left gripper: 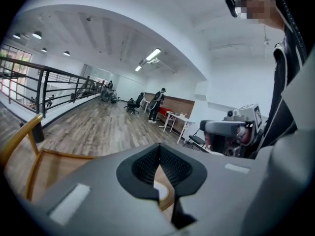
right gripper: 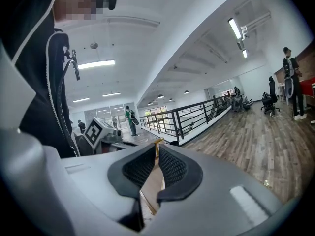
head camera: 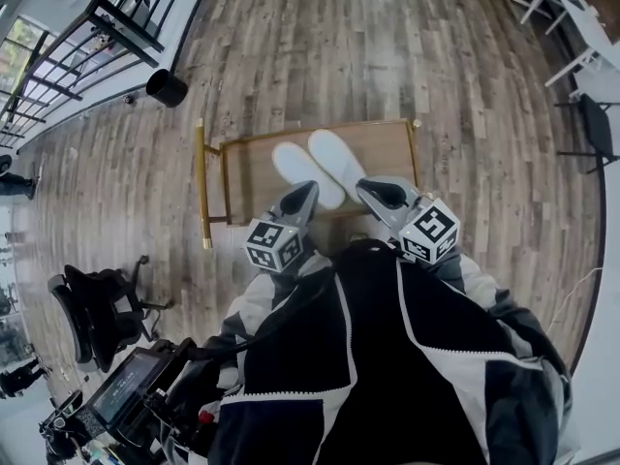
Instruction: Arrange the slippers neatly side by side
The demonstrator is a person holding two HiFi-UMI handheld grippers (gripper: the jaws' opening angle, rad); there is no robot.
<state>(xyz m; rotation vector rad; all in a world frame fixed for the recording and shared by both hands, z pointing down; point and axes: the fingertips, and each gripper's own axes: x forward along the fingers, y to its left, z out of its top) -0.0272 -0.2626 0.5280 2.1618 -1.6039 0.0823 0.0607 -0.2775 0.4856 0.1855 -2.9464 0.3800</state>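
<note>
The left gripper (head camera: 308, 192) and right gripper (head camera: 374, 188) are both closed on nothing. Just ahead of their tips, two white slippers (head camera: 334, 156) lie side by side on a low wooden table (head camera: 392, 143). A black bin (head camera: 167, 87) stands well beyond, to the left.

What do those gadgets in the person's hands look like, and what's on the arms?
The left gripper and right gripper are grey plastic shells with black ribbed pads. Each carries a cube of black-and-white square markers. The jacket sleeves are black and grey with white zigzag trim.
</note>
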